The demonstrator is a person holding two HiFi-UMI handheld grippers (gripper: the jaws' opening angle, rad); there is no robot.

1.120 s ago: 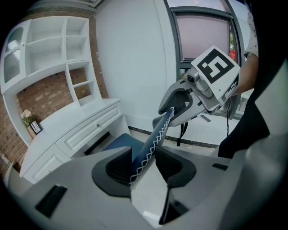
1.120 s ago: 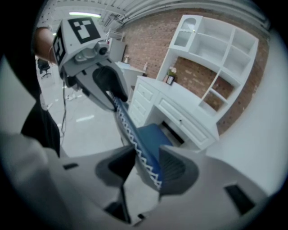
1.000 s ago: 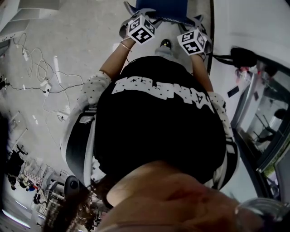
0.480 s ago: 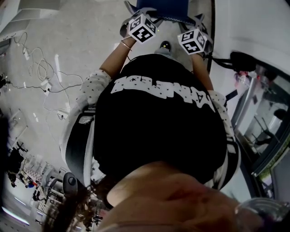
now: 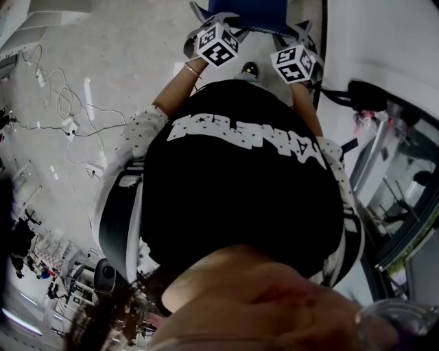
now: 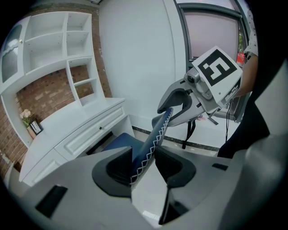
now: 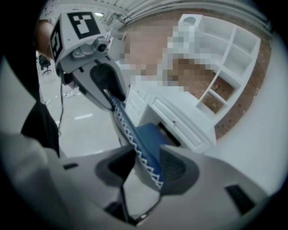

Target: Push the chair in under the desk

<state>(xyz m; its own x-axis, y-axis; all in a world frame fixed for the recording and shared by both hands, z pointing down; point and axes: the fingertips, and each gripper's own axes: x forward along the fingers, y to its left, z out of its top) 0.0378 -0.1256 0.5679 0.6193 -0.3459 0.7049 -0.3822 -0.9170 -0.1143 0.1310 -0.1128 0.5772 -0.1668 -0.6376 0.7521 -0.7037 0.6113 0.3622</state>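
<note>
The chair has a blue backrest (image 6: 155, 134) with white zigzag stitching along its edge, and its blue seat (image 6: 118, 143) reaches towards the white desk (image 6: 85, 130). My left gripper (image 6: 143, 164) is shut on the backrest's top edge, which runs up between its pads. At the far end of that edge, my right gripper (image 6: 174, 105) clamps it too. In the right gripper view the stitched backrest (image 7: 135, 139) sits between the right gripper's (image 7: 146, 168) pads, with the left gripper (image 7: 107, 85) beyond. In the head view both grippers (image 5: 206, 17) (image 5: 300, 31) hold the chair (image 5: 250, 12) ahead of the person's body.
White shelves (image 6: 76, 58) rise over the desk against a brick wall. A dark-framed glass panel (image 6: 211, 31) stands to the right. Cables (image 5: 62, 116) trail over the pale floor at the left. The person's black shirt (image 5: 247, 185) hides most of the chair in the head view.
Both grippers have edged a little forward with the chair back still in them. The floor and the fittings at the right have slid slightly in the head view.
</note>
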